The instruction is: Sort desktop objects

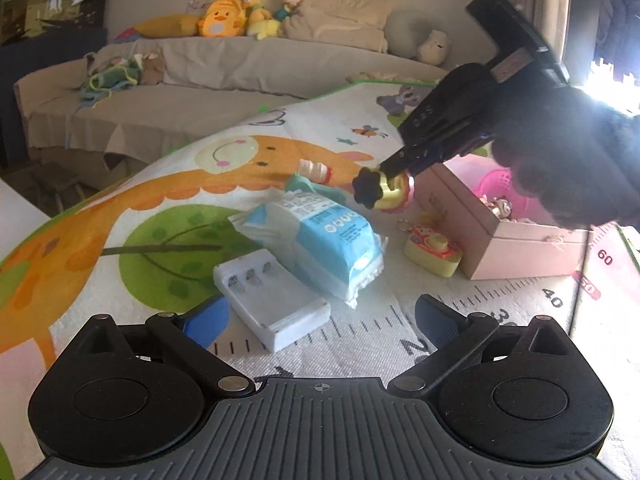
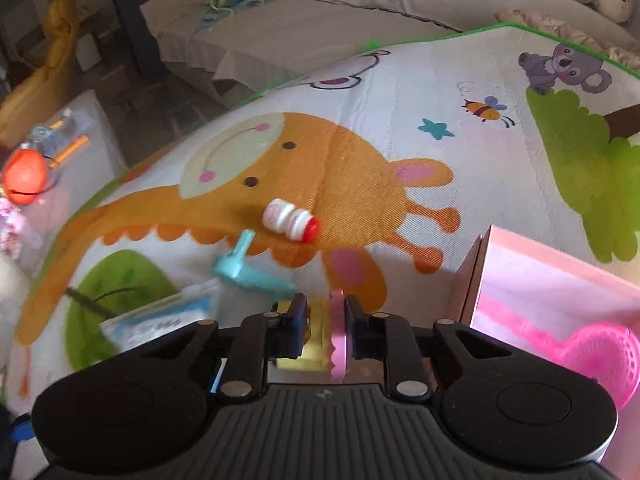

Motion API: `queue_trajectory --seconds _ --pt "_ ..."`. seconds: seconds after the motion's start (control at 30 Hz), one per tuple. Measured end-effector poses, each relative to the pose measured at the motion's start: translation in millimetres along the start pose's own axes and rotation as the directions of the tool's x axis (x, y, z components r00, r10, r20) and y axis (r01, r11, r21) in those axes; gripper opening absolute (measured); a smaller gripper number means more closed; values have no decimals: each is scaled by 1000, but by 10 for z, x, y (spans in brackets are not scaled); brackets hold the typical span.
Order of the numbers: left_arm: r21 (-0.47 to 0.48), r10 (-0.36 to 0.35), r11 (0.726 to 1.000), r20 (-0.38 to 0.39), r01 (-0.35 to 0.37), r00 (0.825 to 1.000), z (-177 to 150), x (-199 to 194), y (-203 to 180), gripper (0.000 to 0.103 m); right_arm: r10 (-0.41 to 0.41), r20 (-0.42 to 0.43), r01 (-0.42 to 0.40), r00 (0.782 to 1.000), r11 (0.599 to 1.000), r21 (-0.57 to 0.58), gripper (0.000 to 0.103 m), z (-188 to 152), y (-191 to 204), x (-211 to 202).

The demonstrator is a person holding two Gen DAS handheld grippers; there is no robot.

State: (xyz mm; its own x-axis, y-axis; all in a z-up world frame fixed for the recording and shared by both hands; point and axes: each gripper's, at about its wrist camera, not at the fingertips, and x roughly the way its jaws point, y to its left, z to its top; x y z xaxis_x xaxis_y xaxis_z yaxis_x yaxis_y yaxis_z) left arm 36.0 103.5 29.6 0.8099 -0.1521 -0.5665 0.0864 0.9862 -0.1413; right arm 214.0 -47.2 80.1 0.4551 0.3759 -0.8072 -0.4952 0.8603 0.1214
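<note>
My right gripper (image 2: 326,312) is shut on a yellow and pink toy (image 2: 320,340) with a black flower-shaped knob (image 1: 366,192), held just above the play mat beside the pink box (image 1: 500,232). In the left wrist view the right gripper (image 1: 394,172) comes in from the upper right. My left gripper (image 1: 320,316) stands open low over the mat, and a white battery charger (image 1: 272,304) lies by its left finger. Behind the charger lies a blue and white tissue pack (image 1: 320,248). A yellow toy camera (image 1: 432,250) sits against the box.
A small white bottle with a red cap (image 2: 290,220) and a teal object (image 2: 248,272) lie on the giraffe-print mat (image 2: 400,92). A pink basket (image 2: 600,352) sits in the box. A sofa (image 1: 200,80) with plush toys runs behind. A white side table (image 2: 80,160) holds clutter.
</note>
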Motion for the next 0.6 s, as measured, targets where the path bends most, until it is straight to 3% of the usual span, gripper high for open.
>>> queue_trajectory --seconds 0.23,0.33,0.4,0.5,0.6 --pt "75 -37 996 4 37 999 53 47 -291 102 101 53 -101 993 995 -15 19 -797 -149 -914" --pt "141 -65 988 -4 65 998 79 155 -456 102 87 73 -86 994 996 -6 20 -1153 -318 -1129" --pt "199 -69 977 -18 72 997 113 303 -583 102 30 77 -29 997 1000 -8 21 -1346 -428 -1168" --pt "269 -43 962 -32 50 999 173 554 -738 102 -29 106 25 994 999 32 35 -1551 -621 -1188" --pt "312 -24 950 -27 31 999 258 771 -839 101 -22 136 10 990 996 92 49 -1692 -797 -1230"
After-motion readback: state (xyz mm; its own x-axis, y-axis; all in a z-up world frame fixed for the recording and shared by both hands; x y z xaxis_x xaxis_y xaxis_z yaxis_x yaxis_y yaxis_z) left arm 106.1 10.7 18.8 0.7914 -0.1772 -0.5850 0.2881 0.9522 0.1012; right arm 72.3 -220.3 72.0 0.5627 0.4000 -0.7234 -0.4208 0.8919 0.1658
